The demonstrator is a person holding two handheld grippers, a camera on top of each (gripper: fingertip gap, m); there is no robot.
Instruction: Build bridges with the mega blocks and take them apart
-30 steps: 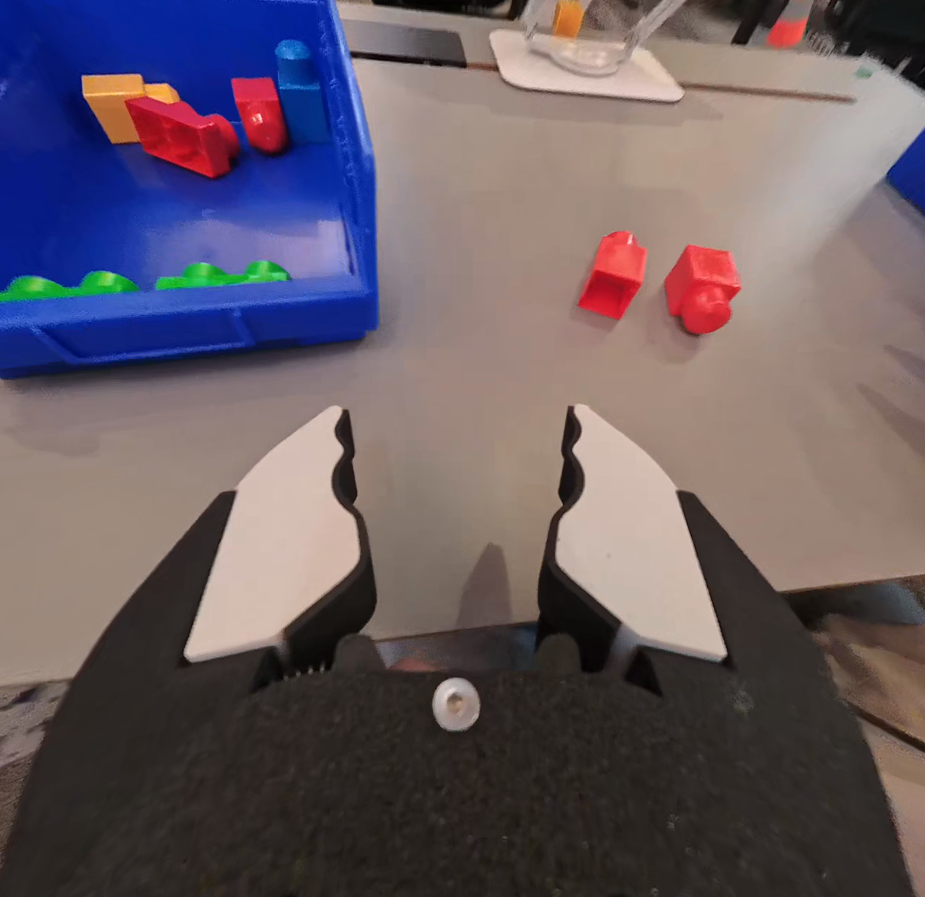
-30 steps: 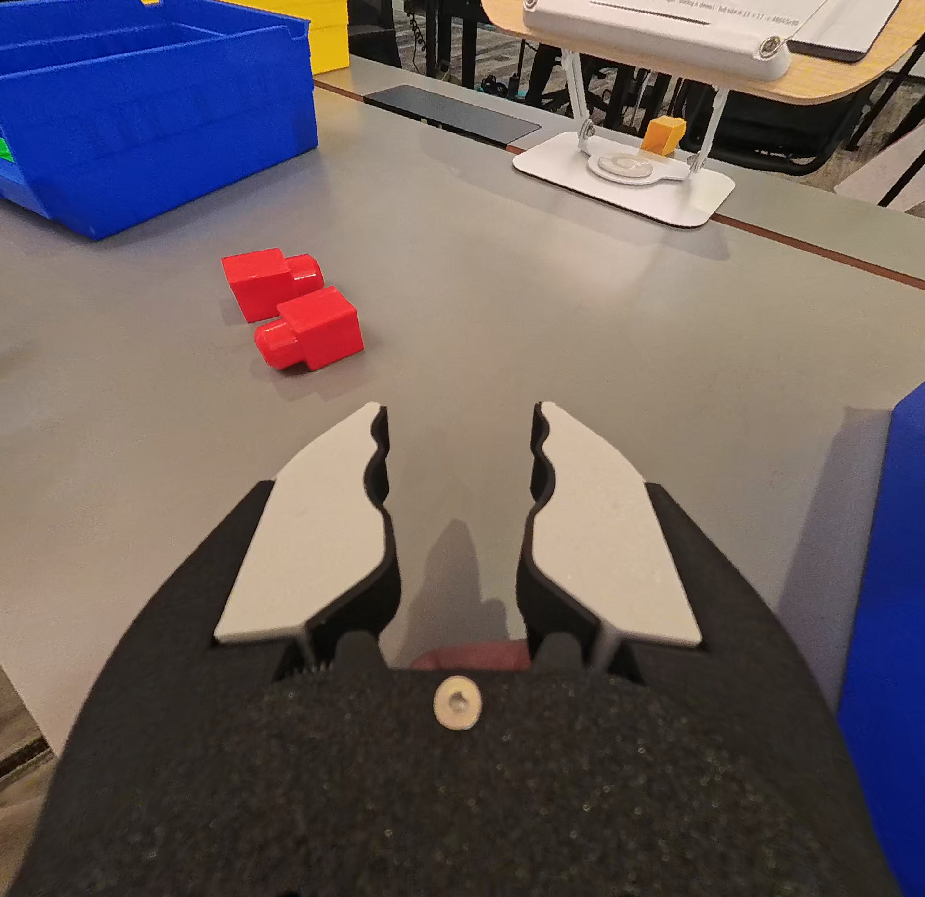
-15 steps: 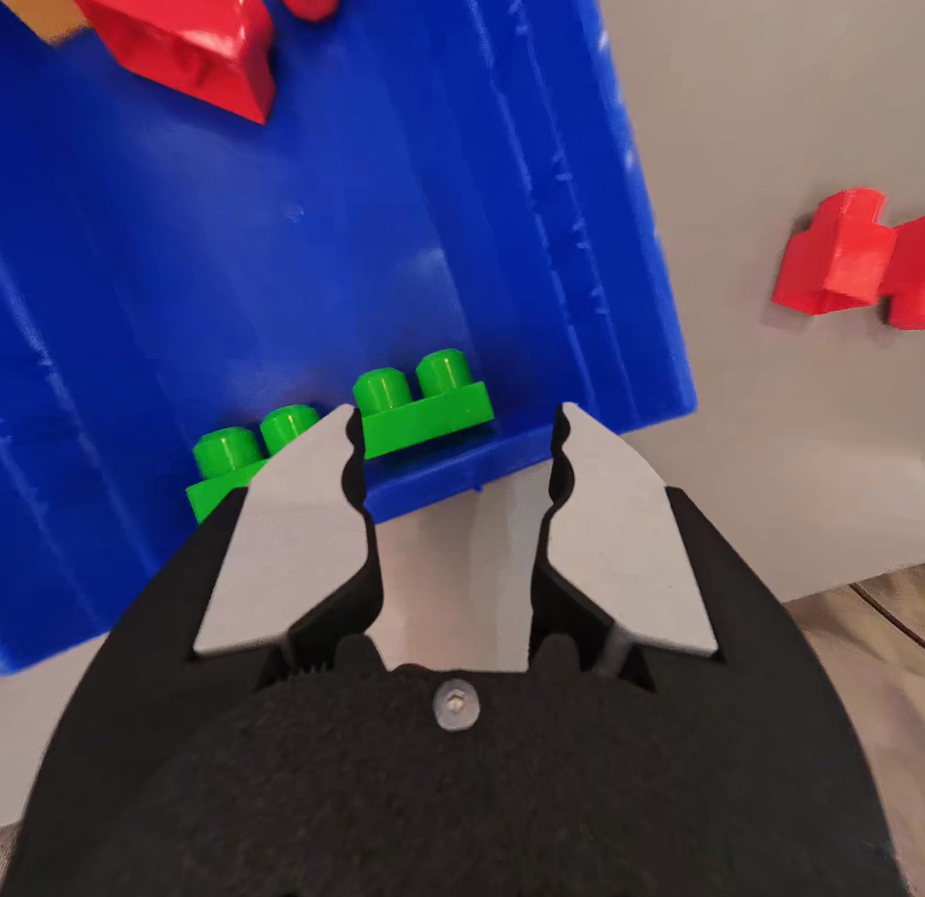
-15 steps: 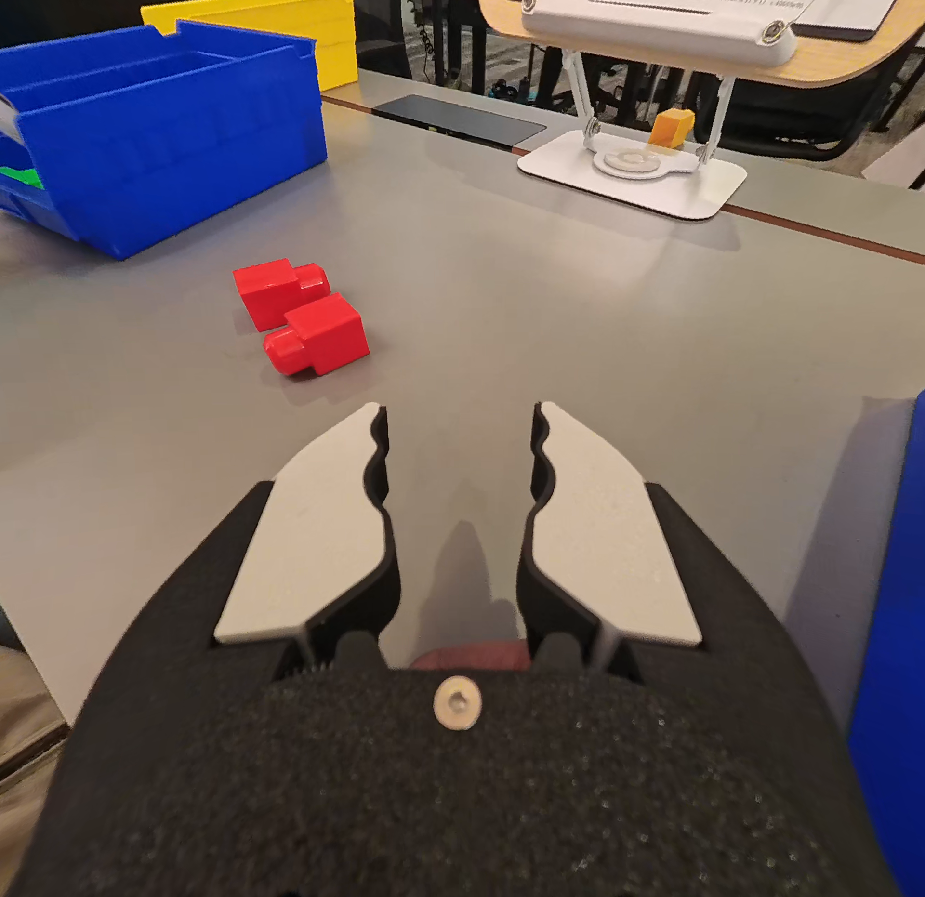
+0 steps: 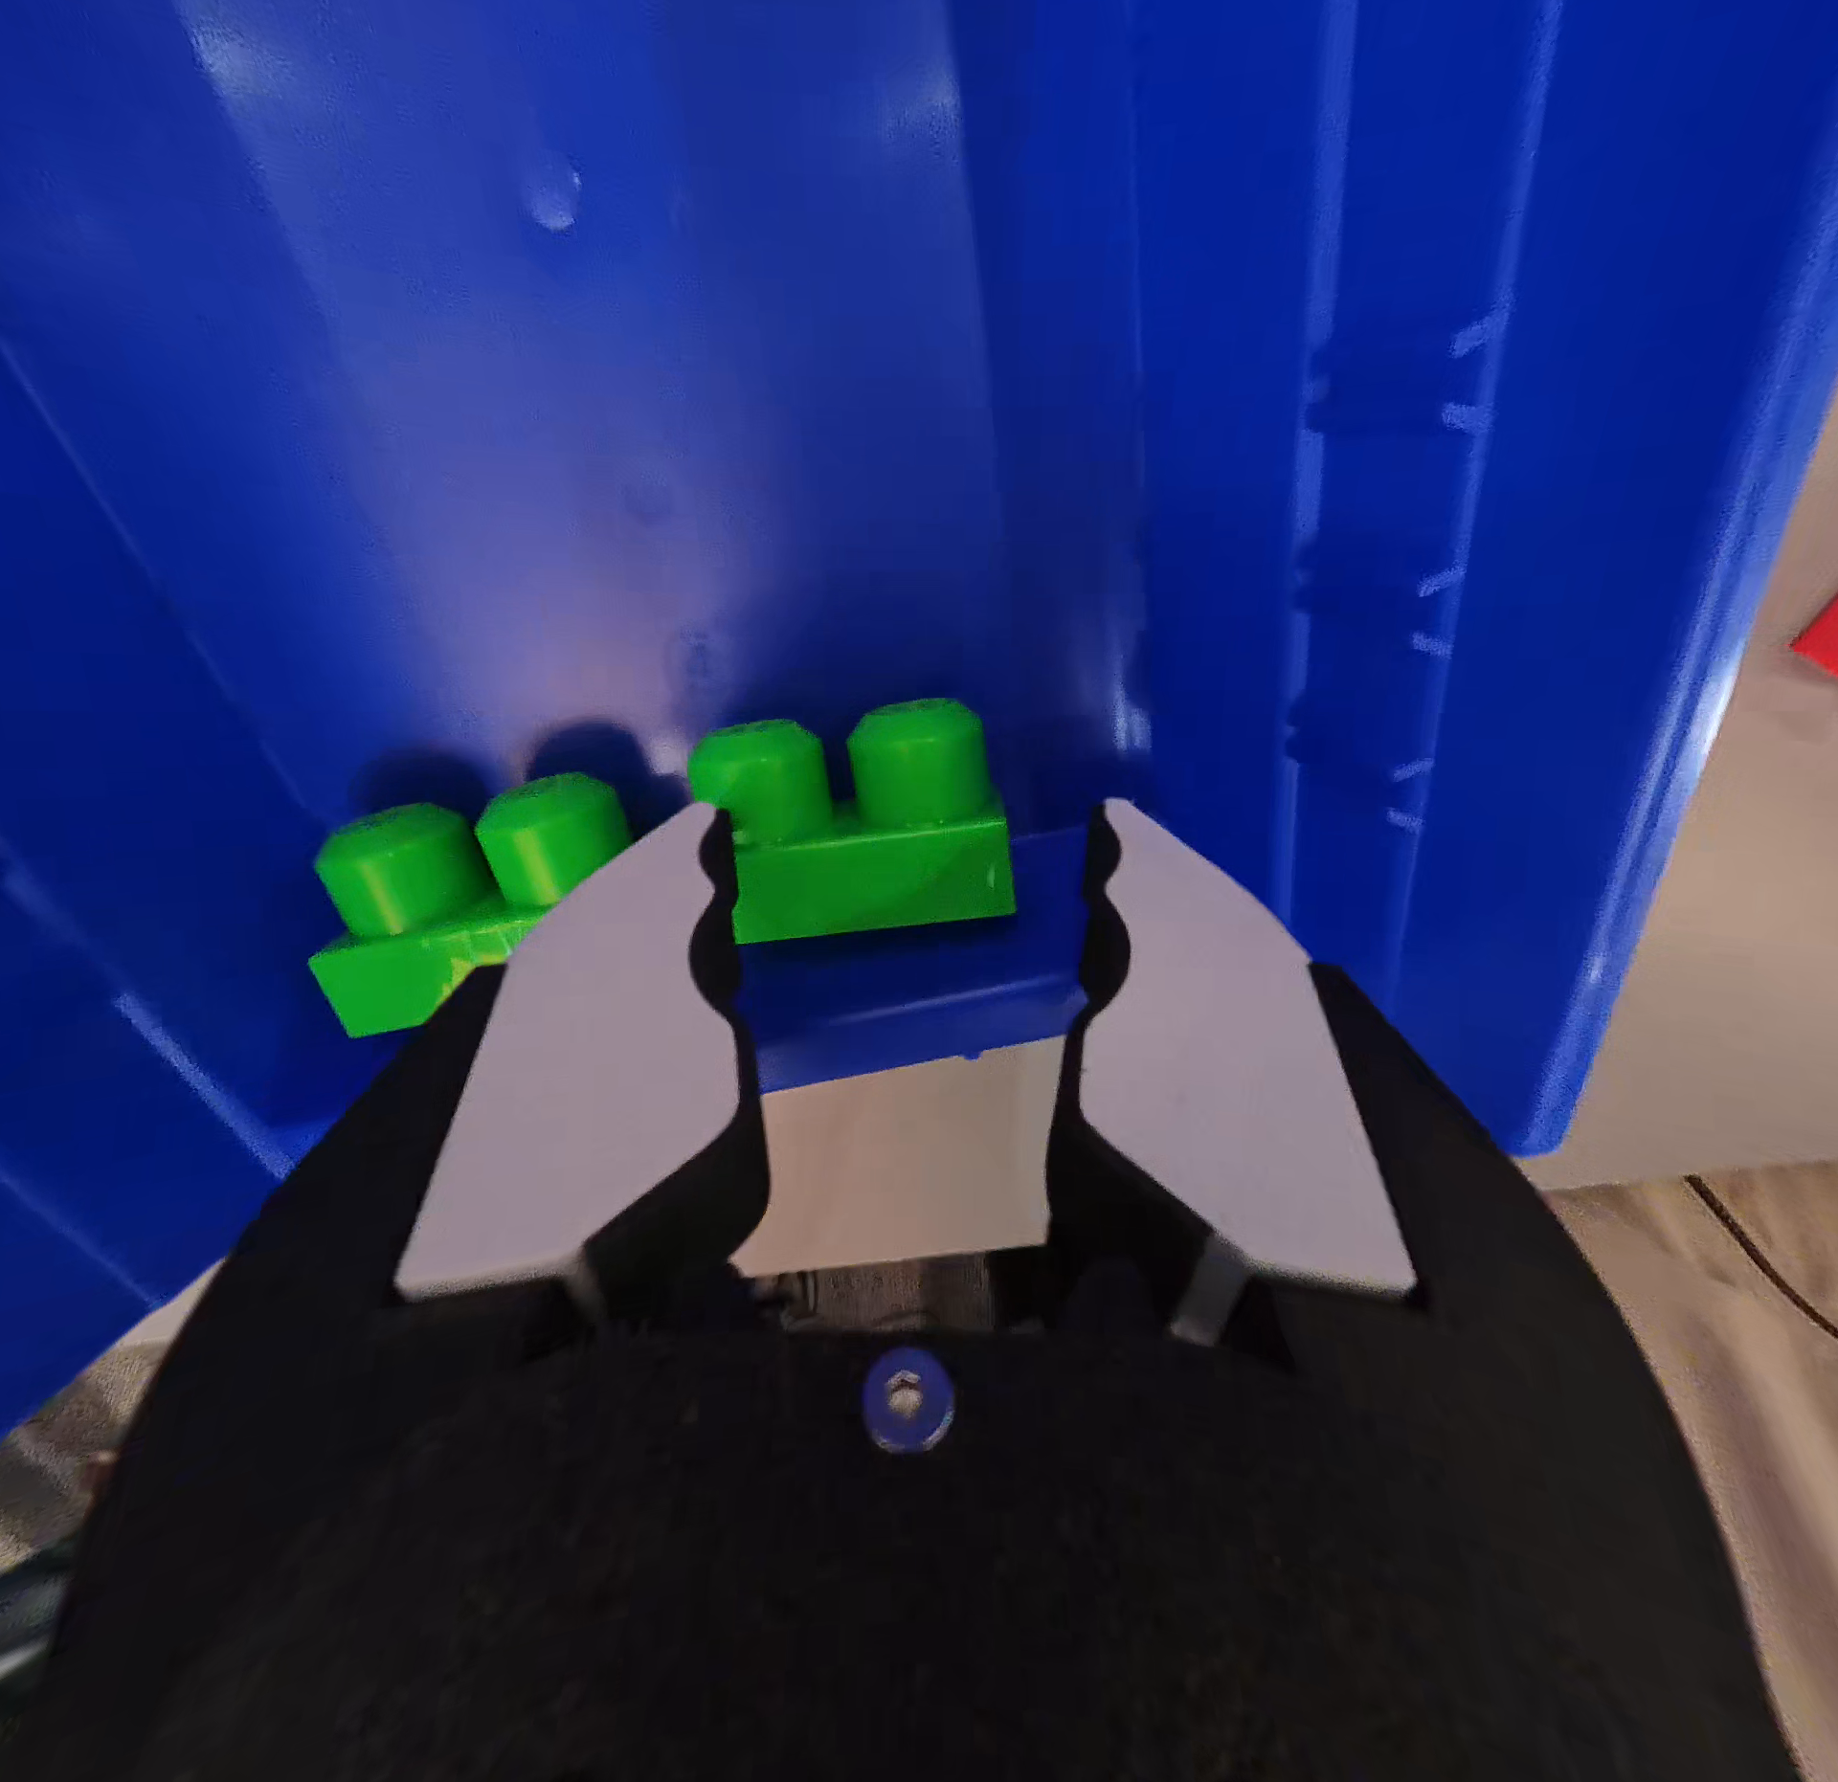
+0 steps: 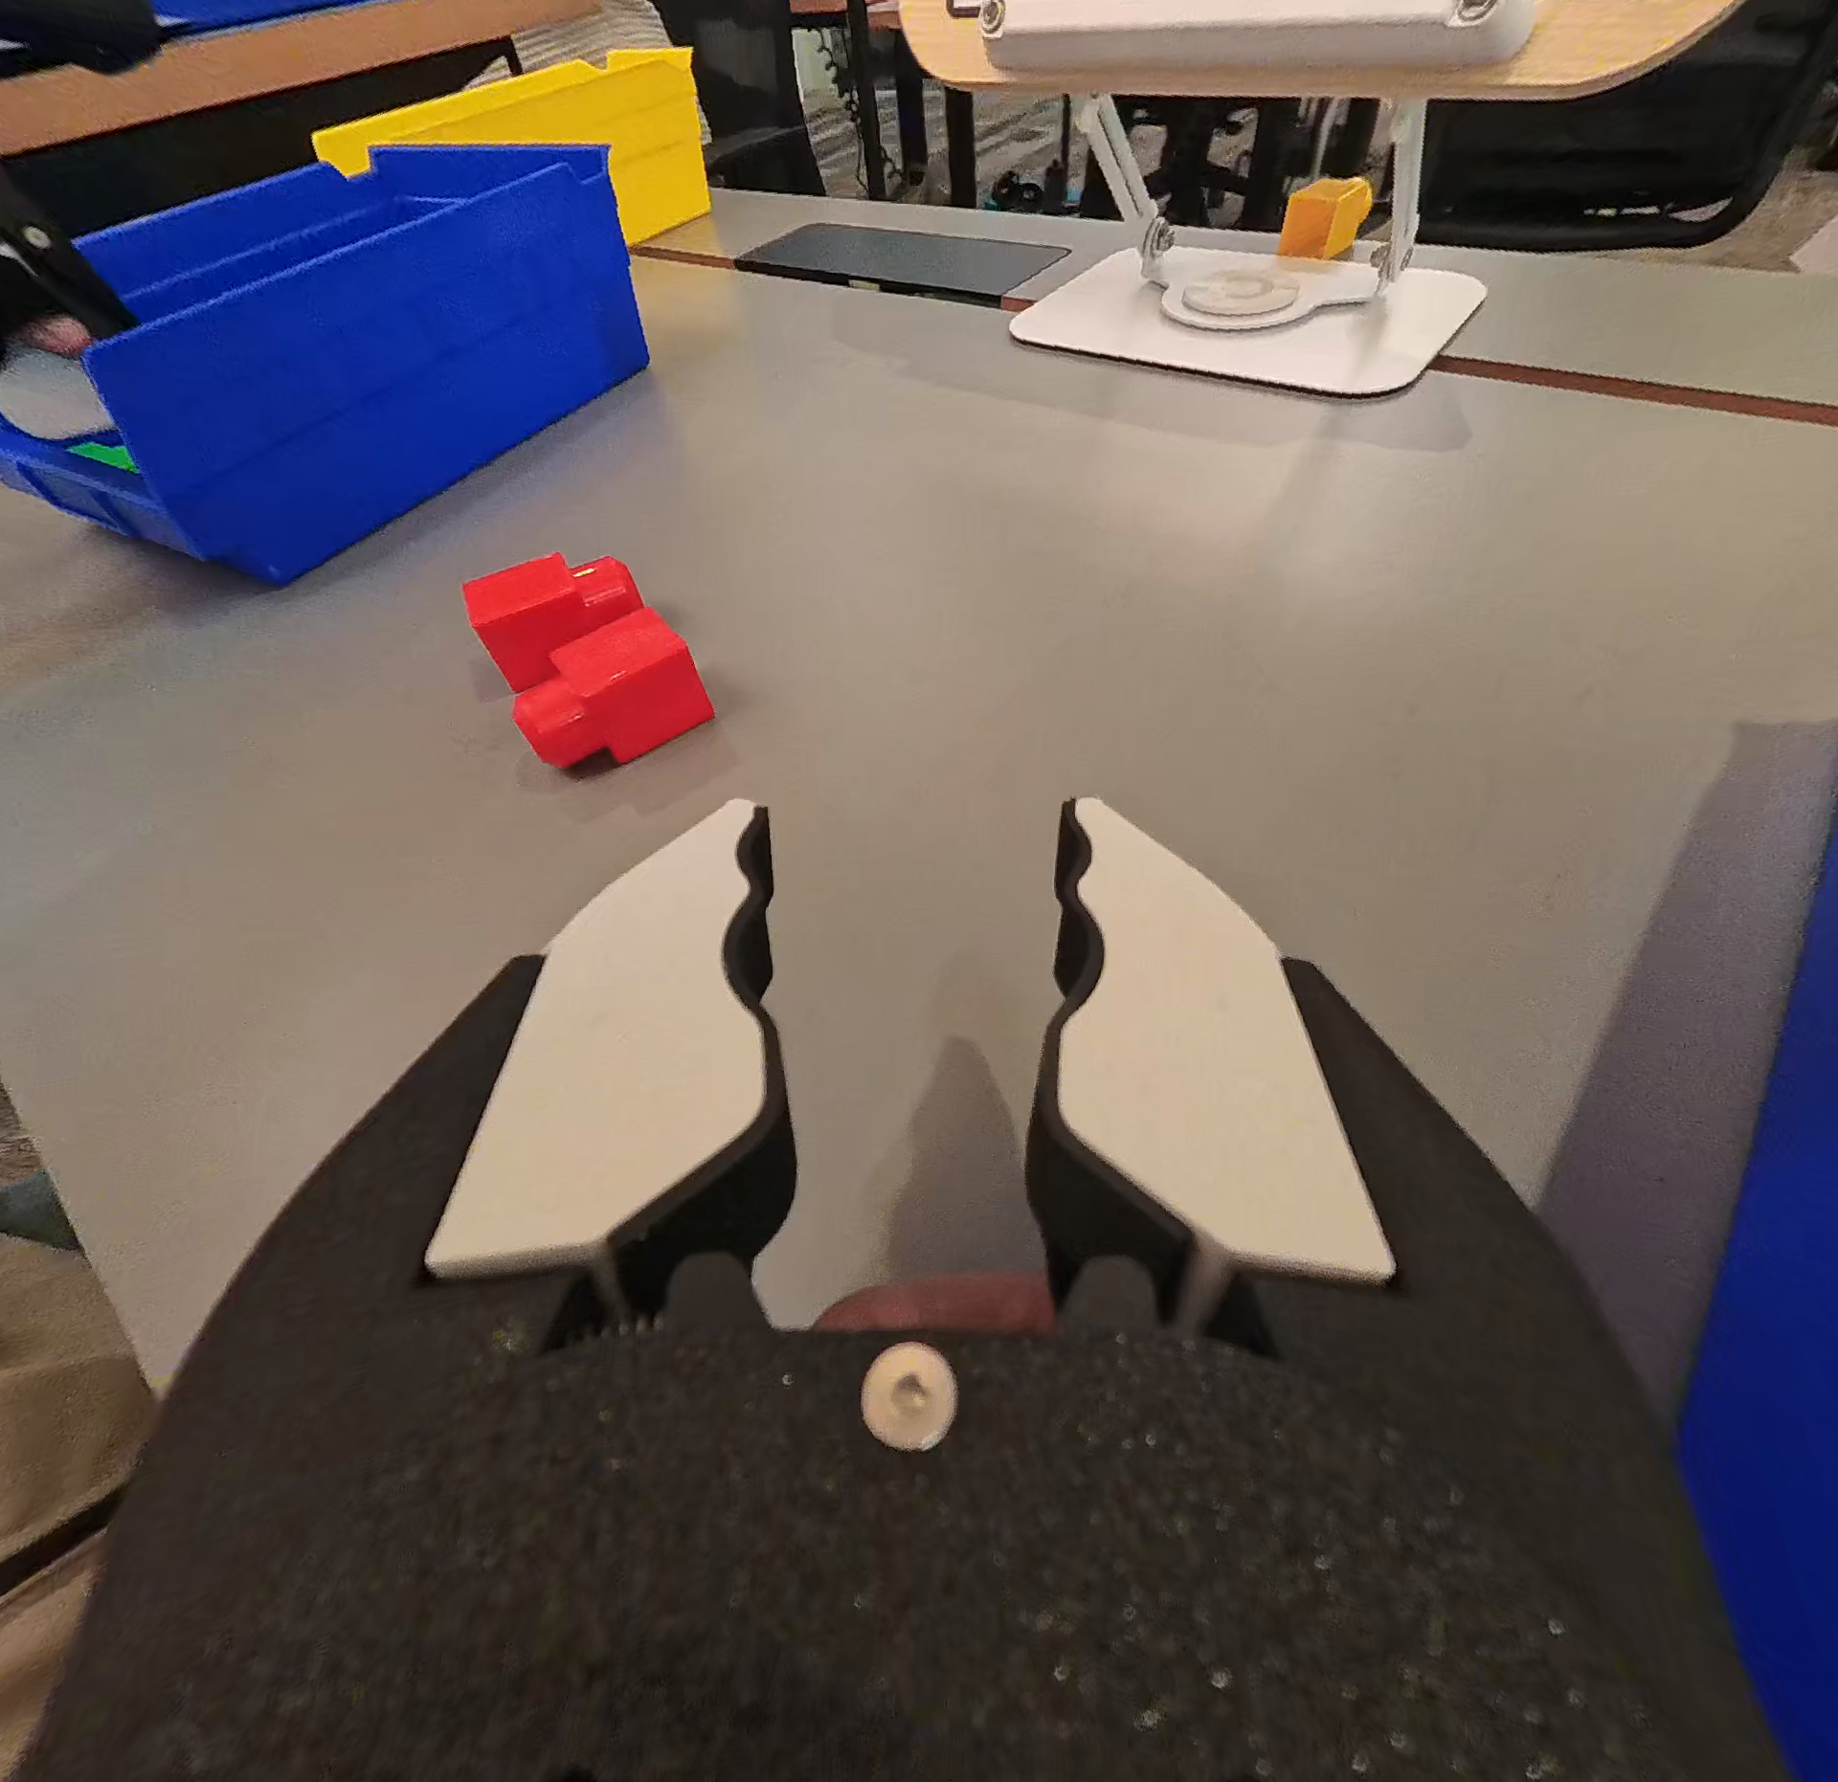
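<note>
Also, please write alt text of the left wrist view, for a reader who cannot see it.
The open left gripper reaches into a blue bin toward a green two-stud block lying between its fingertips. A second green two-stud block sits beside it, partly behind one finger.

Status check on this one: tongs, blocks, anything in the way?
Left tongs open, straddling a green block in the blue bin. Right tongs open, empty. Nothing blocking.

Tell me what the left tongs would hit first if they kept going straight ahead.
Most likely the right-hand green block inside the blue bin; it sits just beyond the open left tongs, though depth is uncertain.
</note>
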